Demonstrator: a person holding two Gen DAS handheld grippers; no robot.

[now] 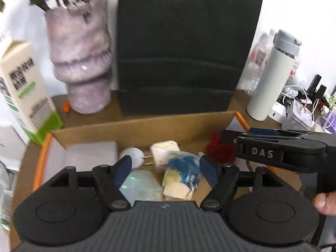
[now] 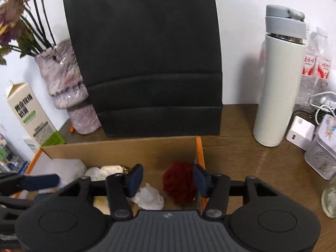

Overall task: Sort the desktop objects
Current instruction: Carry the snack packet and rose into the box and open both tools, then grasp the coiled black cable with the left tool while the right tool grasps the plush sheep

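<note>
An open cardboard box (image 1: 147, 129) with orange edges sits in front of me and holds several items. In the left wrist view my left gripper (image 1: 166, 168) is open above a blue and yellow wrapped packet (image 1: 182, 174), a pale green packet (image 1: 140, 187), a white ball (image 1: 133, 156) and a cream pouch (image 1: 164, 150). My right gripper (image 2: 168, 178) is open over the box's right end (image 2: 199, 153), just above a red fuzzy ball (image 2: 178, 180) and crumpled white paper (image 2: 150, 196). It also shows in the left wrist view (image 1: 231, 137) beside the red ball (image 1: 219, 150).
A black box (image 2: 147, 63) stands behind the cardboard box. A purple vase (image 2: 65, 84) with flowers and a milk carton (image 2: 31, 117) stand left. A white flask (image 2: 279, 84), water bottles (image 2: 315, 63), a charger (image 2: 300, 132) and a tin (image 2: 323, 153) stand right on the wooden desk (image 2: 241, 159).
</note>
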